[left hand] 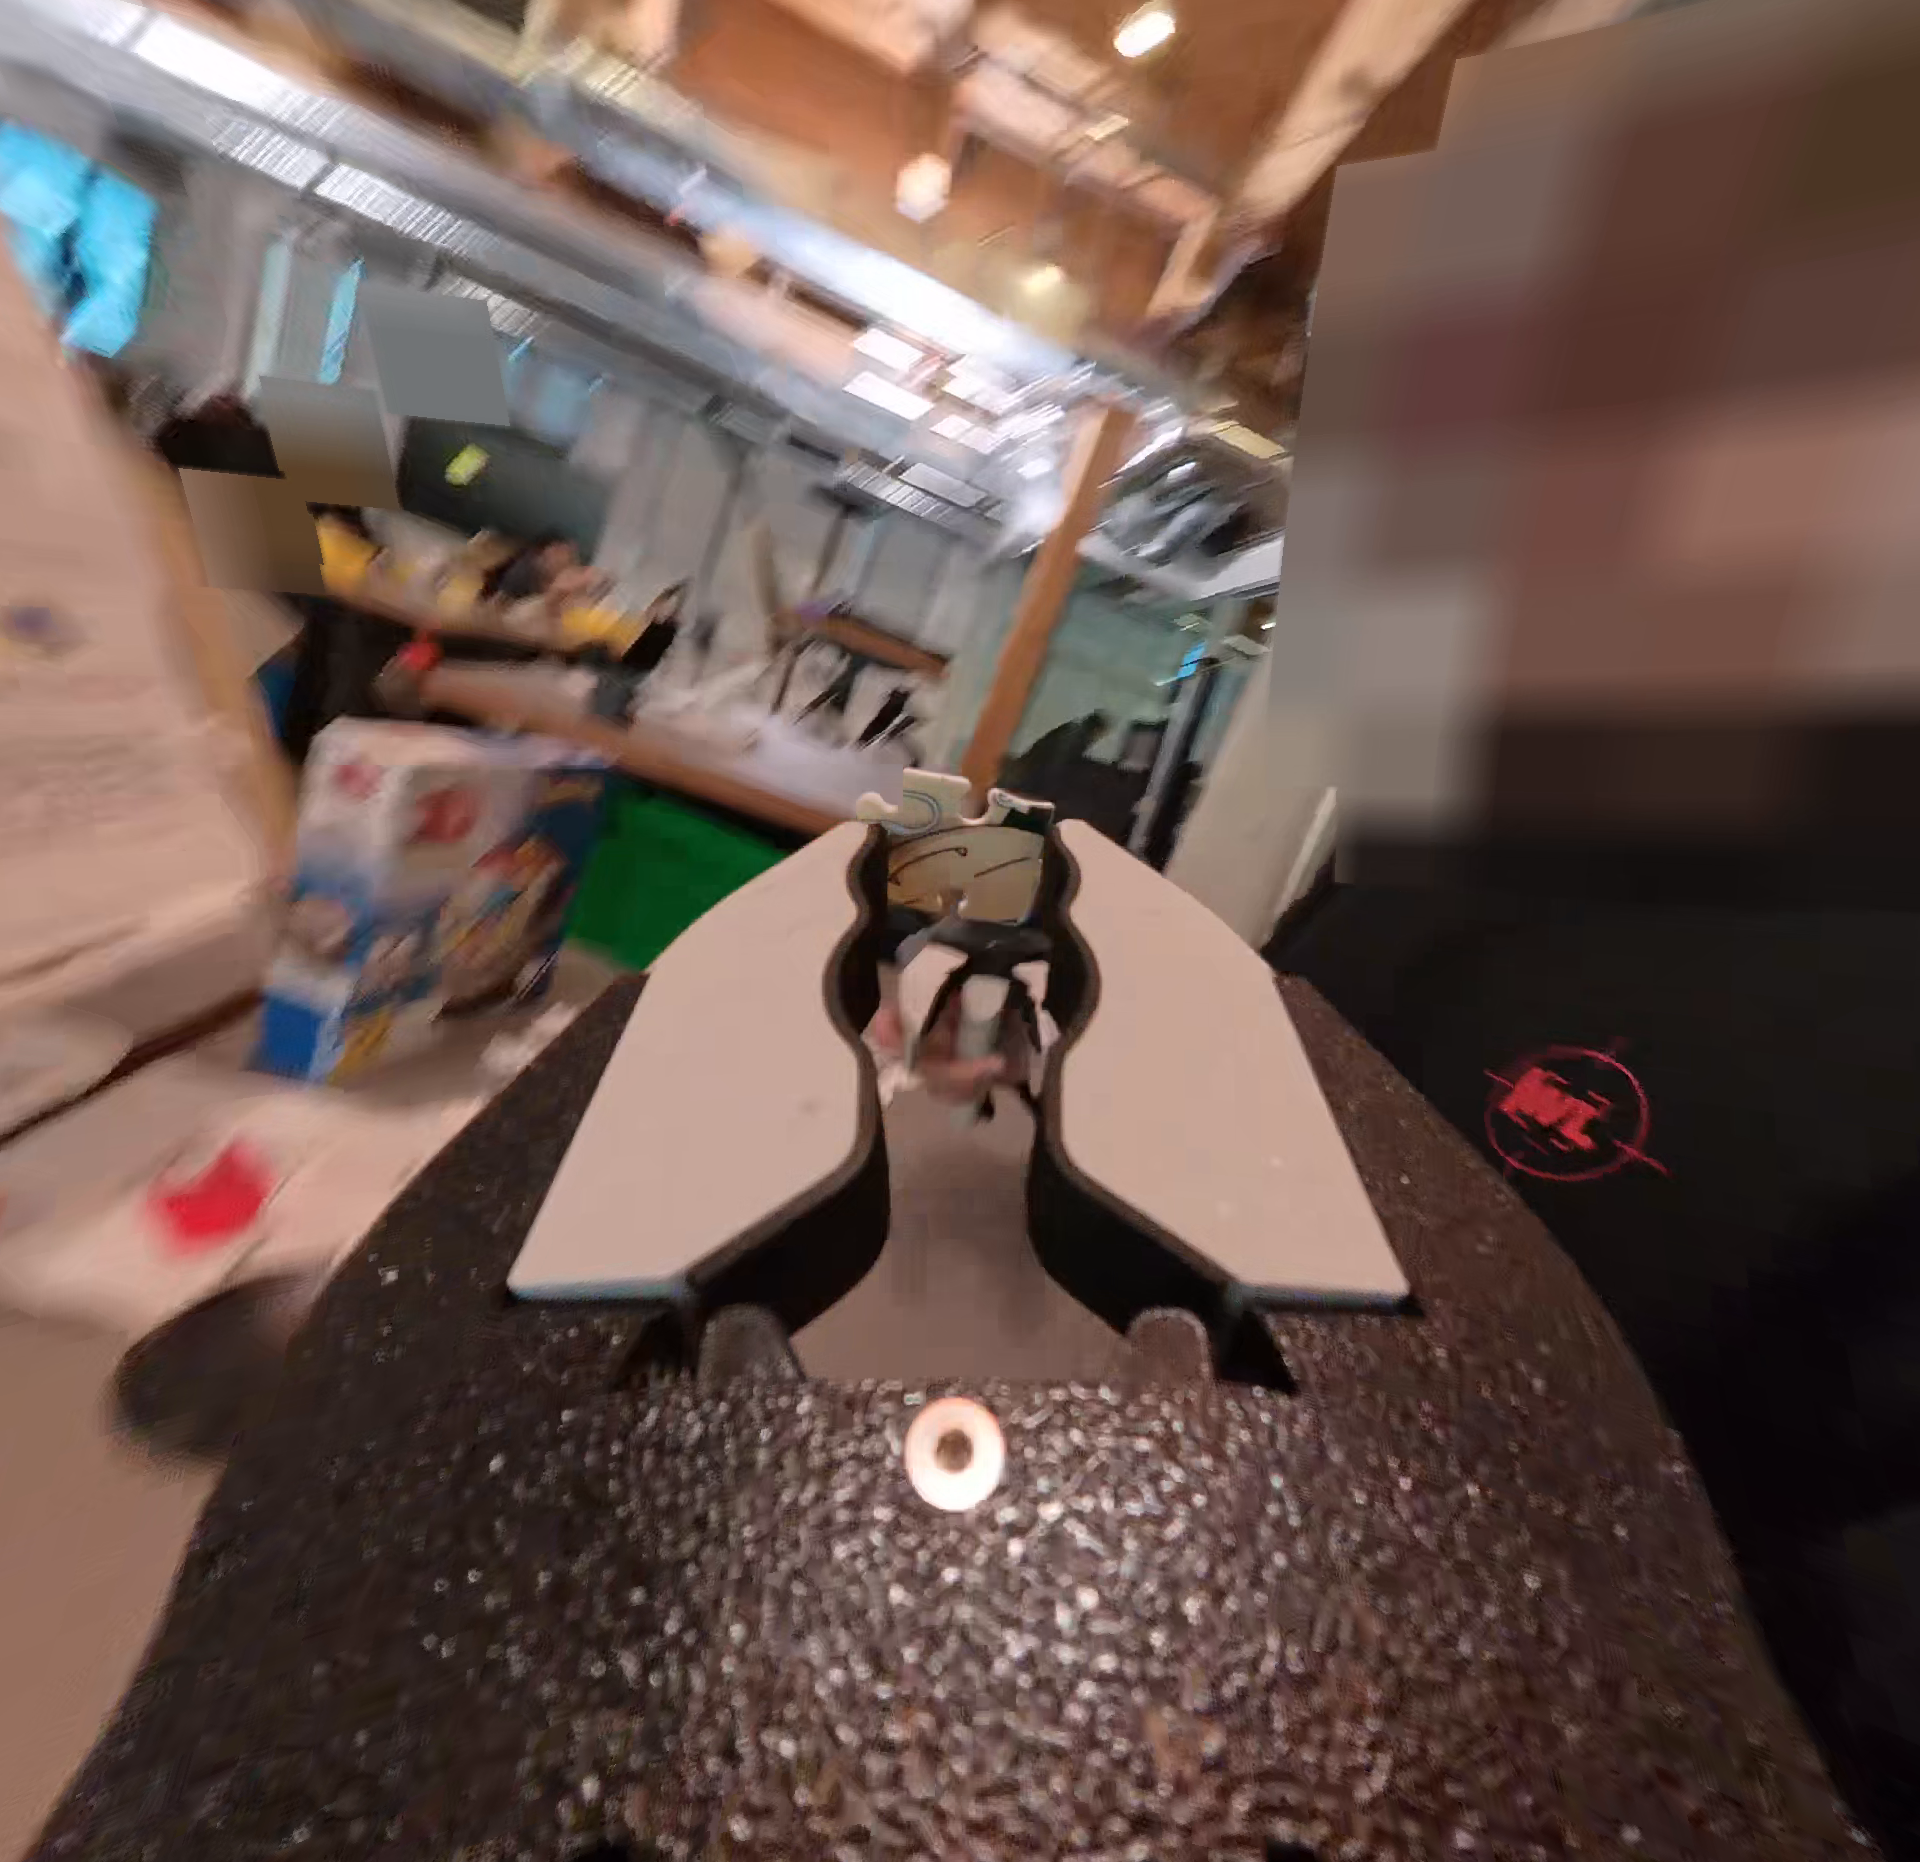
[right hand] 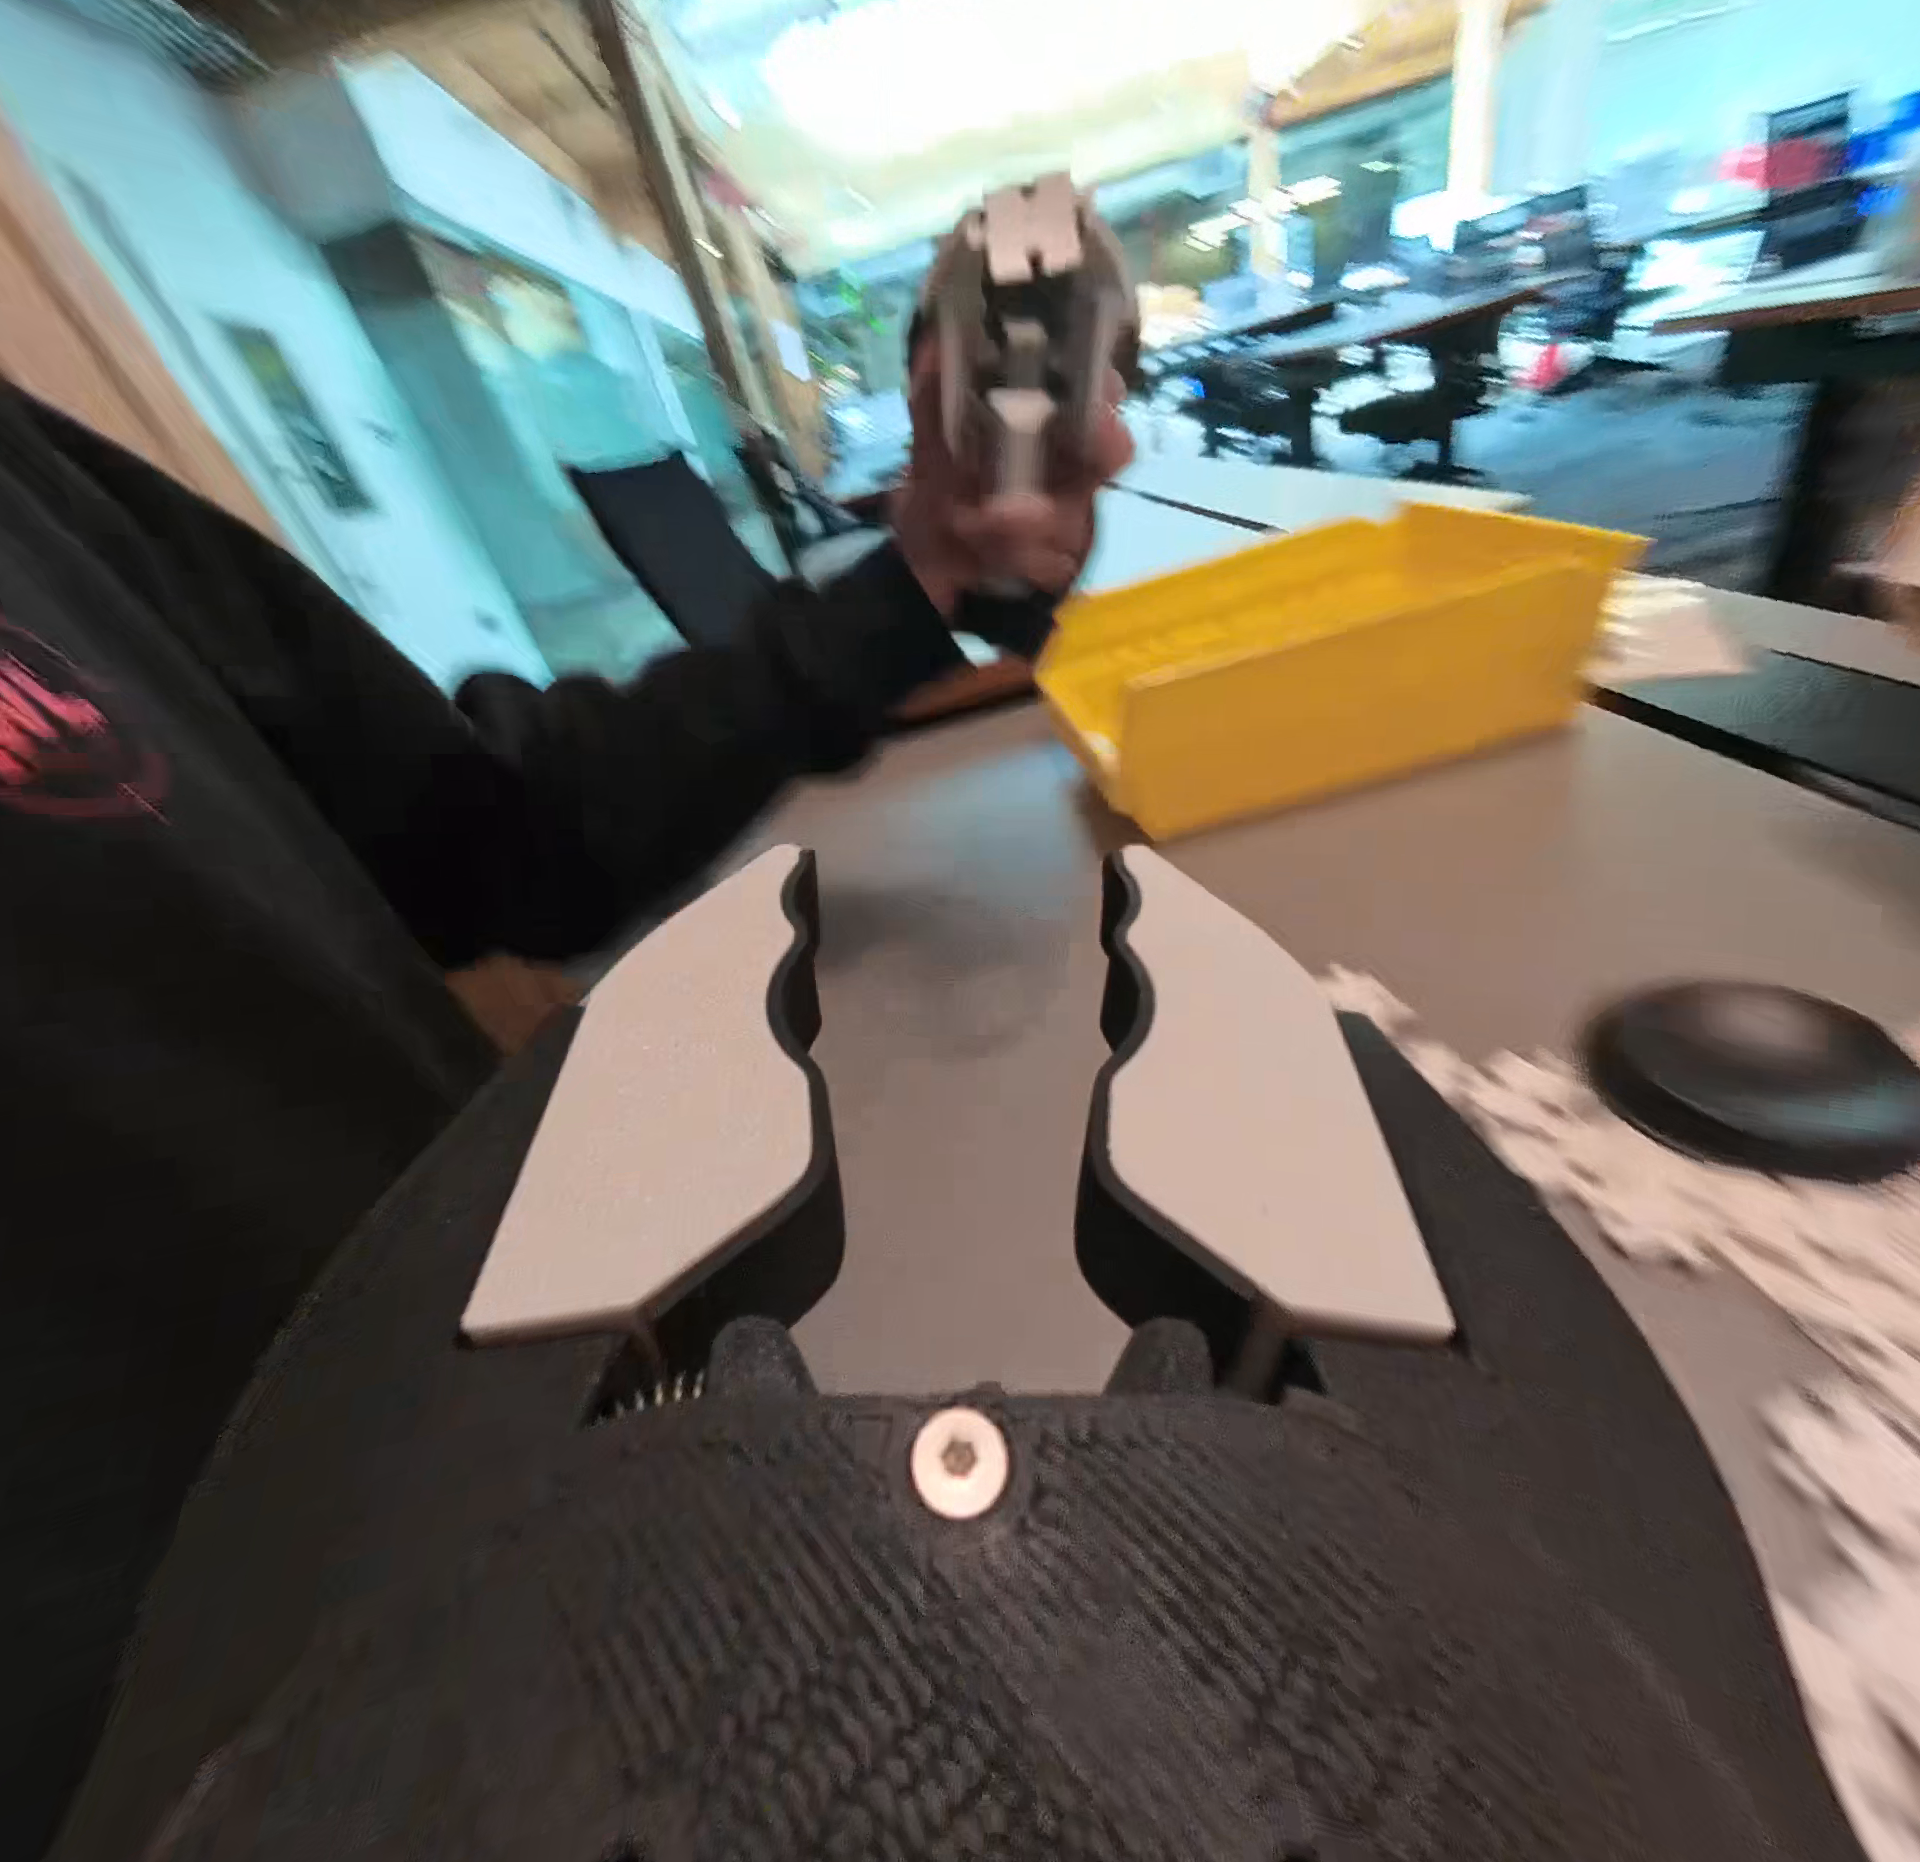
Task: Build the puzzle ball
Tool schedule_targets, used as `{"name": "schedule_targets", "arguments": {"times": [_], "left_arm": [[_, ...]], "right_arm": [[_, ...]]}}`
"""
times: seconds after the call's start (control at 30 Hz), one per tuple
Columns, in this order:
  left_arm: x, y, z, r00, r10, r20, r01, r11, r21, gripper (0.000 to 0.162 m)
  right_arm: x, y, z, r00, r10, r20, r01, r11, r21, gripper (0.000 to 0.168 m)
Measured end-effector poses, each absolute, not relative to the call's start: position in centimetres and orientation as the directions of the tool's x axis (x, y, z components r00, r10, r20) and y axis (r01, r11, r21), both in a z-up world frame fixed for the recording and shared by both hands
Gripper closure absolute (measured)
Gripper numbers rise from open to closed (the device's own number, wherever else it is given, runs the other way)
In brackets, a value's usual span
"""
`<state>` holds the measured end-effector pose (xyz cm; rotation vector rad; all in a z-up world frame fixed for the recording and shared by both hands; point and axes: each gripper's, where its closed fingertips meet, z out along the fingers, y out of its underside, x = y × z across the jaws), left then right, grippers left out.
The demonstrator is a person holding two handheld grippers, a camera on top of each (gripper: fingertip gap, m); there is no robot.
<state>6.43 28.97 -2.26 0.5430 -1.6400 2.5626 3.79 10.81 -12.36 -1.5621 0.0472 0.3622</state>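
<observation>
Grey table [right hand: 1403, 877] runs under the right gripper, much of it blurred. Yellow bin [right hand: 1340, 659] sits on it farther off, open side up. Black round disc [right hand: 1756, 1074] lies on the table at right, just beside a scatter of pale puzzle pieces [right hand: 1621, 1189], too blurred to count. Person's black sleeve [right hand: 582, 752] crosses at left, hand raised with the left gripper [right hand: 1029, 223] held well above the table. Right gripper [right hand: 958, 882]: fingers spread wide, only bare table between them. Left gripper in its own view: fingers drawn in narrow, pinching one puzzle piece [left hand: 961, 856] at the tips; piece stands edge-up, pale with curved dark lines, knobs poking above the fingertips
</observation>
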Motion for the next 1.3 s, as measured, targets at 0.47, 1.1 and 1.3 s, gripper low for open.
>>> {"name": "schedule_targets", "arguments": {"times": [0.47,1.1,1.3], "left_arm": [[3.4,17.6,-5.4,-0.999,0.039,-0.033,0.000,-0.648,-0.762,0.135],[3.2,15.4,-7.6,-0.992,-0.123,-0.023,0.075,-0.438,-0.896,0.139],[4.3,14.7,-10.3,-0.969,-0.247,-0.016,0.073,-0.224,-0.972,0.126]], "right_arm": [[1.7,17.0,-7.1,0.580,0.480,-0.658,-0.756,0.016,-0.655,0.137],[3.5,14.2,-9.7,0.665,0.378,-0.643,-0.675,-0.064,-0.735,0.165],[7.6,7.1,-13.5,0.855,0.113,-0.506,-0.457,-0.298,-0.838,0.166]]}}
